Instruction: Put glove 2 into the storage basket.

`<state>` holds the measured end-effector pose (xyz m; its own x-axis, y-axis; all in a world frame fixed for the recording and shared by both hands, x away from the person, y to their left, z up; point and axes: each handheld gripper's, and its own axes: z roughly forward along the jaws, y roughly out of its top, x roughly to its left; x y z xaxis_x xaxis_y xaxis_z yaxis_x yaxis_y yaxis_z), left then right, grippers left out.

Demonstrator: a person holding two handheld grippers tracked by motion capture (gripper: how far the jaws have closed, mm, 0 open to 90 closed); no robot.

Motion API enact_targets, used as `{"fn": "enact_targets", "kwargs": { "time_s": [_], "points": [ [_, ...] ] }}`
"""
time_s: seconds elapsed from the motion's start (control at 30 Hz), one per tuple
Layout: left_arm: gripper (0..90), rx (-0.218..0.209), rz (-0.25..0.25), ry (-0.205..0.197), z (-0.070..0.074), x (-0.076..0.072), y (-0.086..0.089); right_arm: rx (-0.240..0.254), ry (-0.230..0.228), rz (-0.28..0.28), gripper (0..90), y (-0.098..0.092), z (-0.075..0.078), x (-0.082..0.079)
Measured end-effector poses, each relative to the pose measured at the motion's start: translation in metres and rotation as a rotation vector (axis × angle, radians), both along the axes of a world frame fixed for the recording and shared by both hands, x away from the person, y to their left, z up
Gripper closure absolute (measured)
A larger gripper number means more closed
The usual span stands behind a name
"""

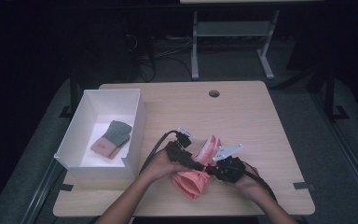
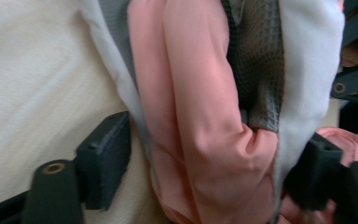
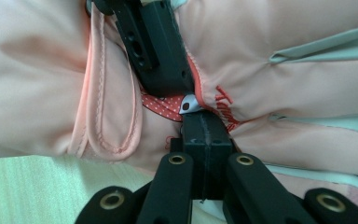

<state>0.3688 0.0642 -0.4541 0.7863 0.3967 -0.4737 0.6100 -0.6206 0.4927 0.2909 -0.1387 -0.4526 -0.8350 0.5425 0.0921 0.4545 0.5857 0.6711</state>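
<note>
We find the pink glove (image 1: 193,179), soft, light and floppy, on the counter (image 1: 251,116); right gripper (image 3: 204,128) pinches its cuff, left gripper (image 2: 205,163) straddles it, jaws apart.

The box (image 1: 135,122) blocks the surface's (image 1: 251,116) left side; right and far parts lie open. At the near middle, the glove (image 1: 193,182) and both tongs crowd together.

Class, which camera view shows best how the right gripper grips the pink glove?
The right gripper view: the right gripper has its jaws pinched on the pink glove by its red stitching. The high view shows the glove small; the left gripper view shows folds.
</note>
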Motion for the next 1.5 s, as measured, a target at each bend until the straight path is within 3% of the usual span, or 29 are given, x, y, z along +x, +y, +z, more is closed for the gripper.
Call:
{"fn": "enact_targets", "kwargs": {
  "time_s": [0.07, 0.27, 0.43, 0.5, 0.67, 0.8, 0.9, 1.17, 1.2, 1.3, 1.43, 1.5],
  "points": [
    [30.5, -0.021, -0.013, 0.032, -0.003, 0.002, 0.001, -0.006, -0.001, -0.002, 90.0, 0.0, 0.0, -0.001],
    [34.2, -0.039, -0.028, 0.071, -0.006, 0.005, 0.004, -0.006, -0.001, -0.002, 90.0, 0.0, 0.0, -0.001],
    [44.0, -0.068, -0.03, 0.114, -0.009, 0.009, 0.007, -0.01, -0.005, 0.0, 90.0, 0.001, 0.0, -0.001],
    [52.7, -0.072, -0.037, 0.121, -0.009, 0.01, 0.008, -0.011, -0.01, -0.001, 90.0, 0.001, 0.0, -0.001],
    [60.7, -0.087, -0.049, 0.128, -0.006, 0.011, 0.01, -0.005, -0.011, 0.004, 90.0, -0.001, 0.003, -0.001],
    [62.7, -0.098, -0.037, 0.13, -0.001, 0.01, 0.011, 0.031, -0.004, -0.002, 89.6, -0.009, 0.011, -0.004],
    [63.2, -0.108, -0.024, 0.148, 0.002, 0.009, 0.012, 0.103, -0.008, -0.012, 86.3, -0.026, 0.024, -0.013],
    [63.3, -0.122, 0.001, 0.116, 0.02, 0.004, 0.013, 0.118, 0.001, -0.066, 73.0, -0.05, 0.026, -0.022],
    [63.3, -0.119, 0.007, 0.102, 0.024, 0.004, 0.014, 0.086, 0.009, -0.082, 66.3, -0.054, 0.023, -0.026],
    [63.2, -0.126, 0.017, 0.087, 0.029, 0.004, 0.016, 0.075, 0.009, -0.098, 61.3, -0.058, 0.019, -0.028],
    [63.2, -0.125, 0.031, 0.051, 0.048, 0.002, 0.021, 0.068, 0.015, -0.133, 50.2, -0.068, 0.012, -0.03],
    [63.1, -0.126, 0.036, 0.042, 0.056, 0.002, 0.024, 0.055, 0.001, -0.156, 40.6, -0.07, 0.011, -0.029]
  ]
}}
